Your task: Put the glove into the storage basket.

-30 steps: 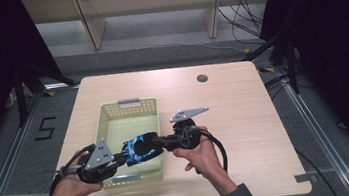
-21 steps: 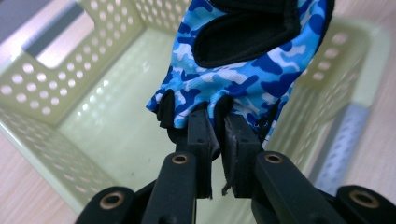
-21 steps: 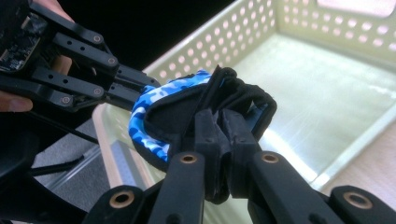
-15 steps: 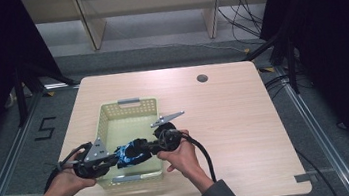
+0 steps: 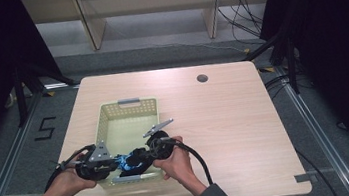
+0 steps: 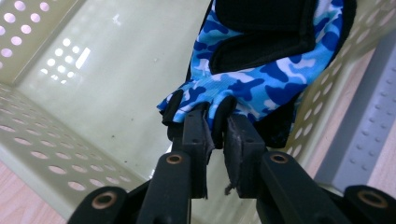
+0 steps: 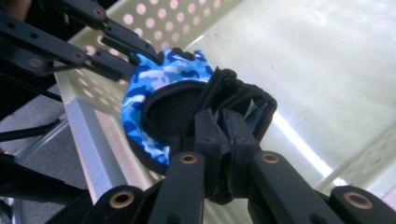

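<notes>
**Item: fingerless glove, held over basket by two claws**

Blue camouflage glove (image 5: 129, 162), black trim, suspended between both claws just inside the near wall of the pale perforated basket (image 5: 125, 115), at 7 o'clock on the worktop (image 5: 226, 122). Left claw (image 6: 215, 140) nipped onto the finger edge; right claw (image 7: 219, 135) clamped on the black cuff. Opposed grips apparently keep the fabric spread for lowering or lifting.

Lab or test cell: pale wood bench (image 5: 227, 137) on grey floor, metal rails (image 5: 317, 131) flanking bench, black curtains either side, loose cables (image 5: 240, 17) behind bench, taped "5" (image 5: 45, 128) on floor left of bench.
</notes>
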Demonstrator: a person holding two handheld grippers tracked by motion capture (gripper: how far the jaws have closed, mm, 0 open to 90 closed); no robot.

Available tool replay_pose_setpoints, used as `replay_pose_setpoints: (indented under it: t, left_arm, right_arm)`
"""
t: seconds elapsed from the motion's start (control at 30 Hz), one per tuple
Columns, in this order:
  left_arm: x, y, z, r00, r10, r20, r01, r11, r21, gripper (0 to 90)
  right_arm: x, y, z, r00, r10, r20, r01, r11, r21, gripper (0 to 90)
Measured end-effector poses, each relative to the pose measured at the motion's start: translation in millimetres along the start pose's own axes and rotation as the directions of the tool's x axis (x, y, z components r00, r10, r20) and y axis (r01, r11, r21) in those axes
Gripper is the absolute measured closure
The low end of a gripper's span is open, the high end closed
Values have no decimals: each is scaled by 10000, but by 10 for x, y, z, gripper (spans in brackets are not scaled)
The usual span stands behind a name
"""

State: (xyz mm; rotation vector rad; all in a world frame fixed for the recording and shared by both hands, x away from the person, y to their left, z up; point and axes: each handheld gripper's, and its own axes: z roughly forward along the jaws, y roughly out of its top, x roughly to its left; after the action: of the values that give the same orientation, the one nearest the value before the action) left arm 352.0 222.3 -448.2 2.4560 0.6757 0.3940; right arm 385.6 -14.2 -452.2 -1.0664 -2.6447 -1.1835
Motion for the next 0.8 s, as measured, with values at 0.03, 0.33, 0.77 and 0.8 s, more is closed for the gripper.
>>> replay_pose_setpoints:
  t: [0.03, 0.33, 0.77, 0.8]
  left_arm:
    - [14, 1, -8, 10000, 63, 0, -63, 9999, 110, 720]
    - [83, 17, -120, 9992, -59, 391, 49, 9996, 265, 558]
    - [51, 89, -246, 9995, -252, 213, 261, 9987, -427, 477]
    - [51, 89, -246, 9995, -252, 213, 261, 9987, -427, 473]
  right_arm:
    - [-3, 0, 7, 10000, 3, 73, -3, 10000, 16, 863]
    - [-28, -6, -21, 9993, 15, 373, -23, 9998, 217, 861]
    - [-25, -7, -2, 9994, -88, 325, 74, 9990, 431, 848]
    - [-25, -7, -2, 9994, -88, 325, 74, 9990, 431, 848]
